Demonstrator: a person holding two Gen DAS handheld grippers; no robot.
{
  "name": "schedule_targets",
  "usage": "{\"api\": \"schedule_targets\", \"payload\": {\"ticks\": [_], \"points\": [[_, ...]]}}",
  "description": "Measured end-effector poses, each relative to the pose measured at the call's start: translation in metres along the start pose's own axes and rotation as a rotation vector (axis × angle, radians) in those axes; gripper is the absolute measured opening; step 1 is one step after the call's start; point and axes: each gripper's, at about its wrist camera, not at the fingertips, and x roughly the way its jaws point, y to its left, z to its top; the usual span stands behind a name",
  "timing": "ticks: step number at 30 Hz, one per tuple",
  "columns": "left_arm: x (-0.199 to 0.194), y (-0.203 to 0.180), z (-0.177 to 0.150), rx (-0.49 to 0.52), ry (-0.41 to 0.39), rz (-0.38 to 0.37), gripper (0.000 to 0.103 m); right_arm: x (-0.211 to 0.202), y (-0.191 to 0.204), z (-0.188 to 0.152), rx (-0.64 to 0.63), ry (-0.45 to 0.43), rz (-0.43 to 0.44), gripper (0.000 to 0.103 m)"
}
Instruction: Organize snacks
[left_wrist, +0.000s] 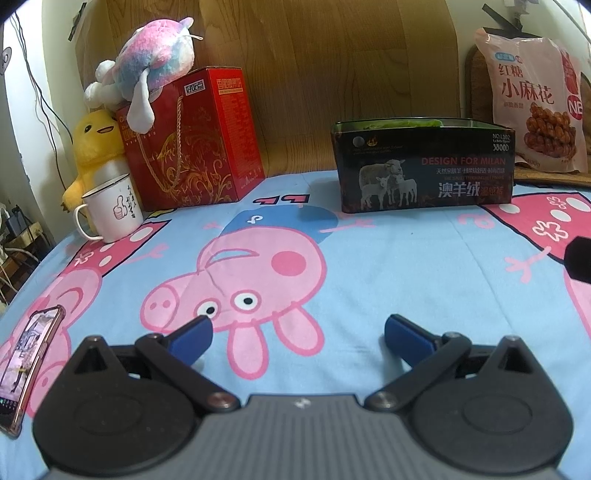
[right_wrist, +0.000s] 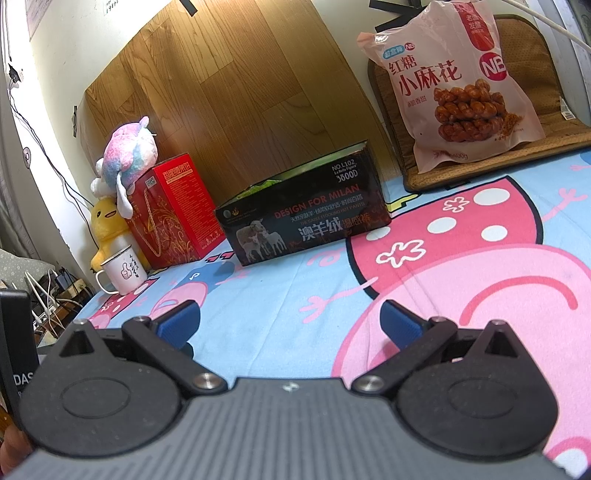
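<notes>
A black open-topped box (left_wrist: 424, 170) (right_wrist: 303, 218) with sheep printed on its front stands at the back of the cartoon-pig sheet, with something green showing inside. A pink snack bag (left_wrist: 535, 99) (right_wrist: 454, 85) of twisted dough sticks leans upright behind it to the right, on a brown mat (right_wrist: 480, 162). My left gripper (left_wrist: 298, 332) hovers low over the sheet well in front of the box, open and holding nothing. My right gripper (right_wrist: 290, 319) is also open and empty, farther right and facing the box and bag.
A red gift box (left_wrist: 192, 140) (right_wrist: 173, 210) stands at the back left with a pastel plush (left_wrist: 147, 70) on top. A yellow plush (left_wrist: 96, 147) and a white enamel mug (left_wrist: 110, 210) (right_wrist: 123, 271) sit beside it. A phone (left_wrist: 26, 365) lies at the sheet's left edge. A wood panel (left_wrist: 314, 74) backs the scene.
</notes>
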Motion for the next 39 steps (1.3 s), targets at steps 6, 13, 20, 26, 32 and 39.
{"api": "schedule_targets", "payload": {"ticks": [6, 13, 20, 26, 32, 39], "points": [[-0.0025, -0.0028, -0.0009, 0.008, -0.011, 0.014, 0.103, -0.0012, -0.0011, 0.0013, 0.004, -0.005, 0.001, 0.103], [-0.0028, -0.0031, -0.0009, 0.011, -0.012, 0.016, 0.103, -0.0012, -0.0011, 0.0011, 0.004, -0.005, 0.001, 0.103], [-0.0033, -0.0031, -0.0011, 0.010, -0.012, 0.015, 0.103, -0.0011, -0.0007, 0.0013, 0.004, -0.005, 0.002, 0.103], [-0.0029, -0.0027, -0.0009, 0.009, -0.015, 0.011, 0.103, -0.0012, -0.0008, 0.0013, 0.004, -0.005, 0.002, 0.103], [-0.0028, -0.0023, -0.0006, 0.010, -0.015, 0.010, 0.103, -0.0012, -0.0013, 0.0013, 0.005, -0.006, 0.002, 0.103], [-0.0031, -0.0025, -0.0008, 0.012, -0.016, 0.011, 0.103, -0.0013, -0.0015, 0.0015, 0.005, -0.006, 0.003, 0.103]]}}
